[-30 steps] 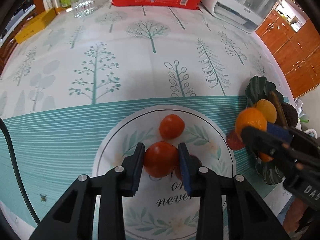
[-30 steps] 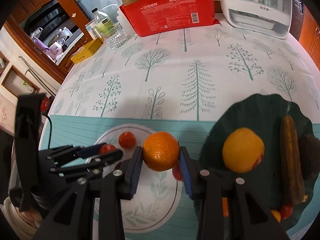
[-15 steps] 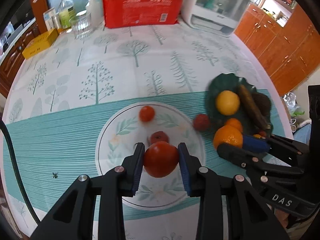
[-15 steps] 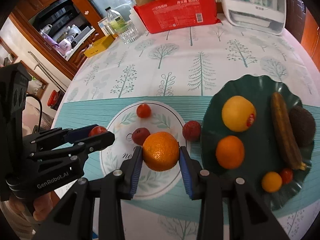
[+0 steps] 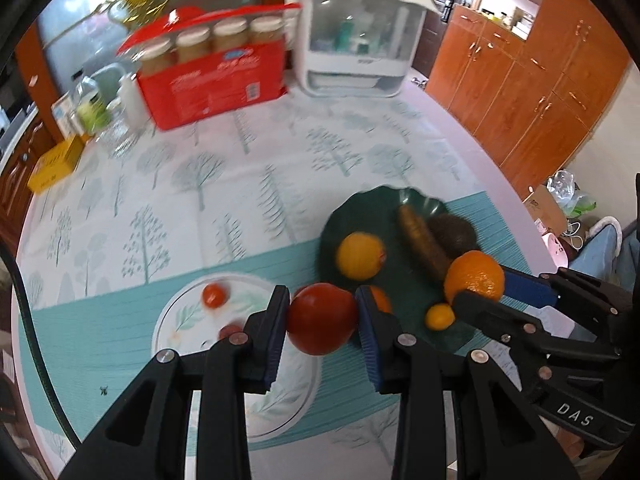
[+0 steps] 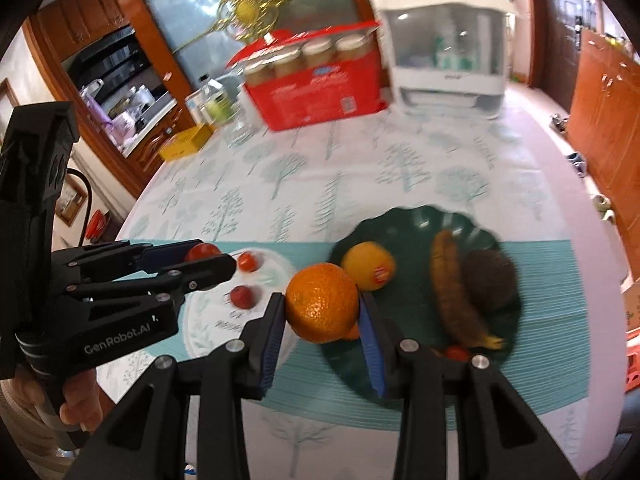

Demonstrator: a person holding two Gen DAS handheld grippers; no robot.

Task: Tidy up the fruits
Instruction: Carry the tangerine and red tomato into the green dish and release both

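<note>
My left gripper (image 5: 322,320) is shut on a red tomato (image 5: 322,318), held high above the table between the white plate (image 5: 180,320) and the dark green plate (image 5: 400,292). My right gripper (image 6: 323,307) is shut on an orange (image 6: 322,302), lifted over the green plate's (image 6: 420,376) left edge. In the left wrist view the right gripper (image 5: 476,286) and its orange (image 5: 474,278) show at right. The left gripper (image 6: 210,258) with its tomato (image 6: 202,251) appears at left in the right wrist view. The white plate (image 6: 204,320) holds two small red fruits (image 6: 247,261).
The green plate carries a yellow orange (image 6: 370,264), a brown banana (image 6: 452,296), a dark avocado (image 6: 490,278) and small fruits (image 5: 439,317). At the table's far end stand a red carton of jars (image 5: 216,80), a white appliance (image 5: 360,36), bottles and a yellow box (image 5: 54,162).
Both grippers have risen well above the table with their fruit and drawn back, so the plates look smaller. The left gripper shifted right, away from over the white plate.
</note>
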